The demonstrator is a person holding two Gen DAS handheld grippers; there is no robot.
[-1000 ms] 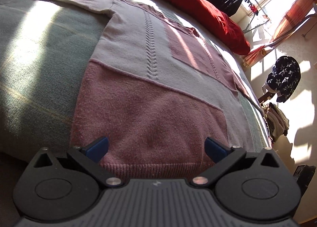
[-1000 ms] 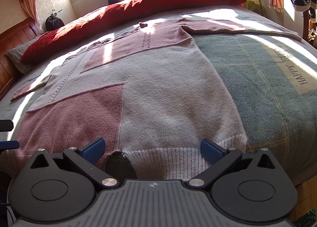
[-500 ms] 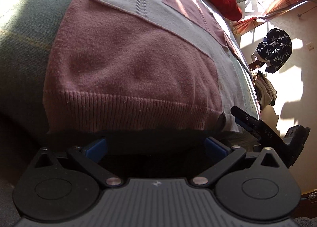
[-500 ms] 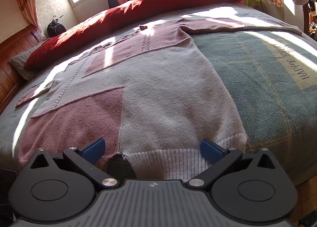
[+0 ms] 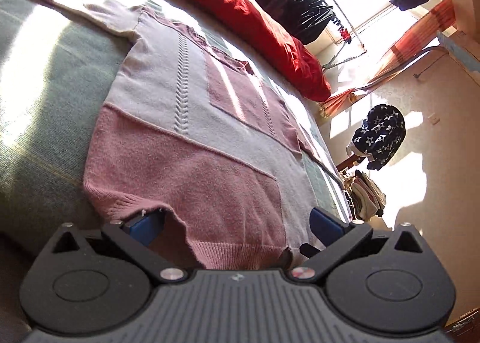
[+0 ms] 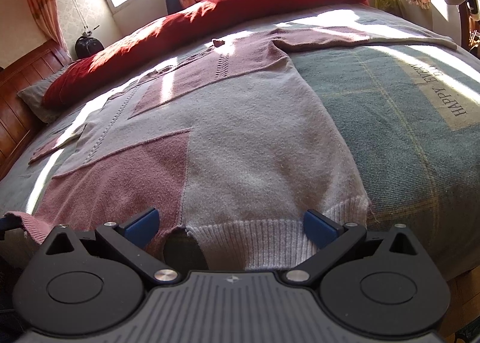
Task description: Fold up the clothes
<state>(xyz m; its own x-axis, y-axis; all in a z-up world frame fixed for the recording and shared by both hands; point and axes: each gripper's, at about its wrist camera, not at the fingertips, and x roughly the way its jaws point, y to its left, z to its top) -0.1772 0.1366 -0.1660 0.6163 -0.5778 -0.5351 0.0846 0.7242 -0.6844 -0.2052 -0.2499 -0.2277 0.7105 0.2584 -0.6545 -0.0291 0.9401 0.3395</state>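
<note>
A knitted sweater [image 6: 240, 145] in pink and pale grey blocks, with a ribbed hem and raised cable lines, lies spread flat on a bed [image 6: 405, 133] covered by a coarse green woven blanket. A red quilt [image 6: 210, 19] is bunched along the far edge. The left tool [image 5: 237, 223] stands wide, its left blue pad tucked under the pink hem. The right tool [image 6: 231, 223] stands wide over the white ribbed hem.
</note>
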